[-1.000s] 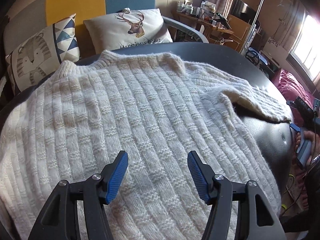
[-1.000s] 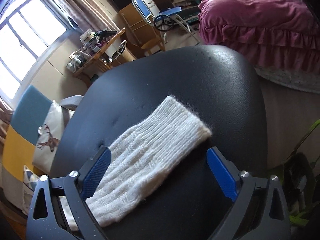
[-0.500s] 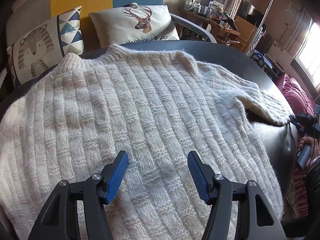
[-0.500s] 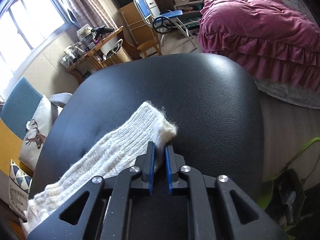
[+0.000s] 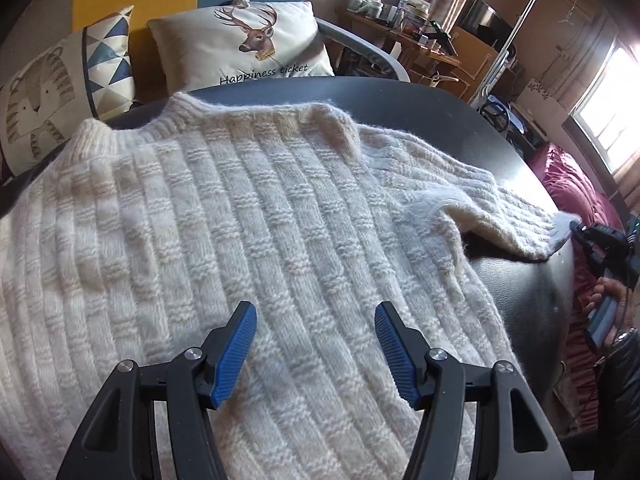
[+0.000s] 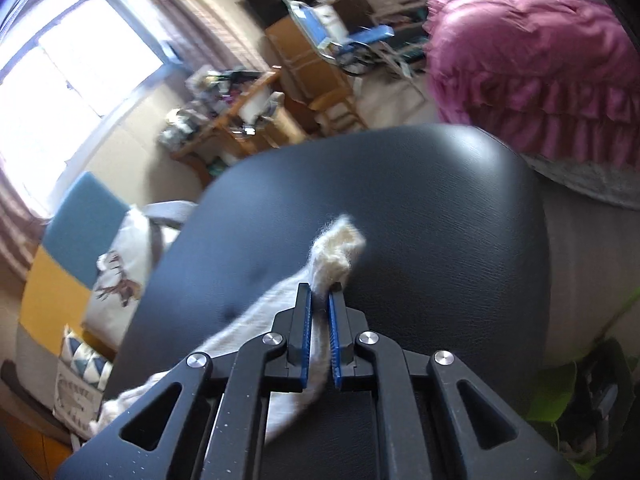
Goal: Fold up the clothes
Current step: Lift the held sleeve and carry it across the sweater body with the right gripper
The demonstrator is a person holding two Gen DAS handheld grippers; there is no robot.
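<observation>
Right wrist view: right claw (image 6: 319,294) pinches the sweater (image 5: 240,240) cuff; left claw (image 5: 315,340) gapes wide above the sweater, holding nothing.

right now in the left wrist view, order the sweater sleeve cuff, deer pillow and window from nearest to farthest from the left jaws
1. Sleeve cuff, to the right, pinched by the right gripper.
2. Deer pillow, straight ahead past the collar.
3. Window, far right wall.
</observation>
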